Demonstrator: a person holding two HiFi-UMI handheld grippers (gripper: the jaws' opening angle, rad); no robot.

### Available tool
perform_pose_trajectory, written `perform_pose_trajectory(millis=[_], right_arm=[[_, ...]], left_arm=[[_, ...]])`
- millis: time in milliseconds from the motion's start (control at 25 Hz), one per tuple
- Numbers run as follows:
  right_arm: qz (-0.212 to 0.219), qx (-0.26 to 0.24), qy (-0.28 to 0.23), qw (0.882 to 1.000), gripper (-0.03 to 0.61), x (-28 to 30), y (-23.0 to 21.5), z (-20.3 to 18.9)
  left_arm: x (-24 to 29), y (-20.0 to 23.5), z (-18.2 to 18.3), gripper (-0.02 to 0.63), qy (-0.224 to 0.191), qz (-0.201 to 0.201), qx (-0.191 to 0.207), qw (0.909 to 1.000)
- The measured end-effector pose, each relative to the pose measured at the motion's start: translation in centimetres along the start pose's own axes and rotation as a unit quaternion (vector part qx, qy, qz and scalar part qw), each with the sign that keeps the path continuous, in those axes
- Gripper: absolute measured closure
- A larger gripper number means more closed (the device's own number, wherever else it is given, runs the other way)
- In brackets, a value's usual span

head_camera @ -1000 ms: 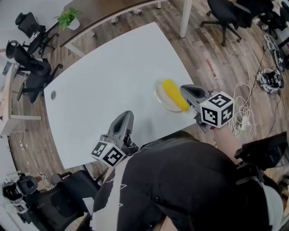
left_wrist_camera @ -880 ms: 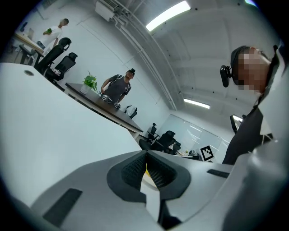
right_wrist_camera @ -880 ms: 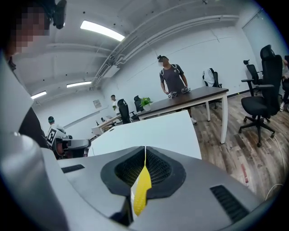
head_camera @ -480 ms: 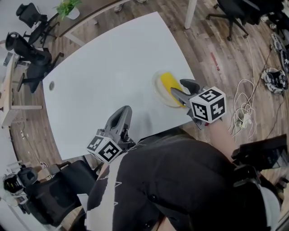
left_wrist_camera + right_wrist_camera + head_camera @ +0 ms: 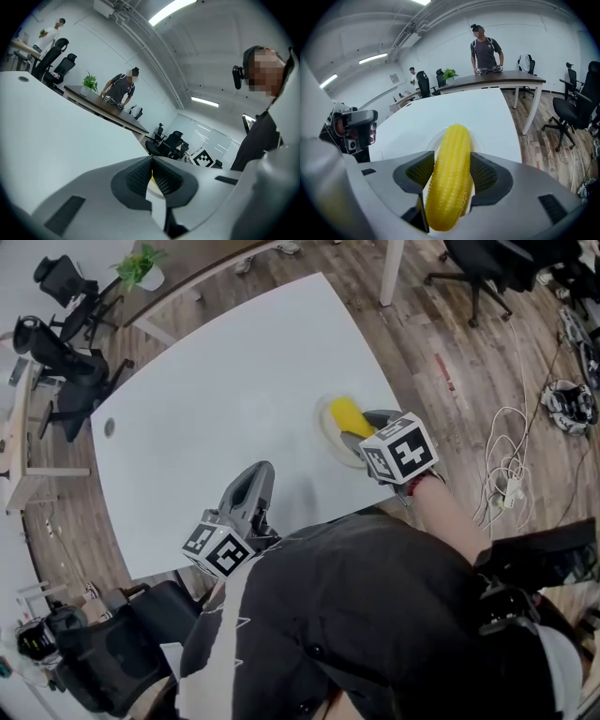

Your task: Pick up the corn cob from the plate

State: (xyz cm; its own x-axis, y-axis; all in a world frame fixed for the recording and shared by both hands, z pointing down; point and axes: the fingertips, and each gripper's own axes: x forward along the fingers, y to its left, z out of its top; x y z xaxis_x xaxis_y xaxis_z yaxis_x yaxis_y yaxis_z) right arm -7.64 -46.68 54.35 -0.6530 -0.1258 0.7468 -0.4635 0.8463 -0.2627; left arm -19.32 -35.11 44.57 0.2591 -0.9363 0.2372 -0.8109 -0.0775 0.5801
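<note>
Corn cob (image 5: 449, 176): yellow, lying lengthwise on the plate (image 5: 328, 432), its far end pointing away from the person who holds the tools.

Plate: pale and round, set on the white desk (image 5: 225, 381) near the desk's right-hand edge.

Right gripper (image 5: 451, 159): tilted down over the near half of the plate. Its jaws have just been opening and stand wide, one on each flank of the cob, with the cob lying between the ribbed pads. The pads sit close against the kernels; whether they touch cannot be told. The cob rests on the plate.

Marker cube (image 5: 398, 448): part of the right gripper, just on the person's side of the plate.

Left gripper (image 5: 151, 161): well apart from the plate, over the desk's near edge, pointing almost level. Its jaws are closed tip to tip with nothing between them.

Potted plant (image 5: 141, 268): far beyond the plate, on a dark second desk.

Cables (image 5: 511, 474): on the wooden floor, off the desk on the plate's side.
</note>
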Motion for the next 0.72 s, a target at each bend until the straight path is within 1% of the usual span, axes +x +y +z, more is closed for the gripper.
perform_pose_trajectory(millis=[120, 240, 360, 520, 720], right_arm=[[-0.006, -0.009, 0.003, 1.000, 0.334, 0.7, 0.0, -0.4], [-0.009, -0.018, -0.015, 1.000, 0.327, 0.6, -0.1, -0.6], [-0.002, -0.017, -0.030, 0.999, 0.321, 0.4, -0.3, -0.5], [0.003, -0.015, -0.027, 1.000, 0.321, 0.5, -0.3, -0.3], [-0.003, -0.013, -0.027, 1.000, 0.325, 0.4, -0.2, -0.4]], left_arm=[[-0.2, 0.3, 0.5, 0.598, -0.006, 0.004, 0.002, 1.0000], [-0.3, 0.4, 0.6, 0.598, -0.012, 0.009, 0.000, 0.9999], [-0.7, 0.4, 0.3, 0.598, -0.010, 0.015, -0.004, 0.9998], [-1.8, 0.6, 0.3, 0.598, -0.003, 0.025, -0.004, 0.9997], [-3.6, 1.3, 1.1, 0.598, -0.022, 0.040, 0.000, 0.9990]])
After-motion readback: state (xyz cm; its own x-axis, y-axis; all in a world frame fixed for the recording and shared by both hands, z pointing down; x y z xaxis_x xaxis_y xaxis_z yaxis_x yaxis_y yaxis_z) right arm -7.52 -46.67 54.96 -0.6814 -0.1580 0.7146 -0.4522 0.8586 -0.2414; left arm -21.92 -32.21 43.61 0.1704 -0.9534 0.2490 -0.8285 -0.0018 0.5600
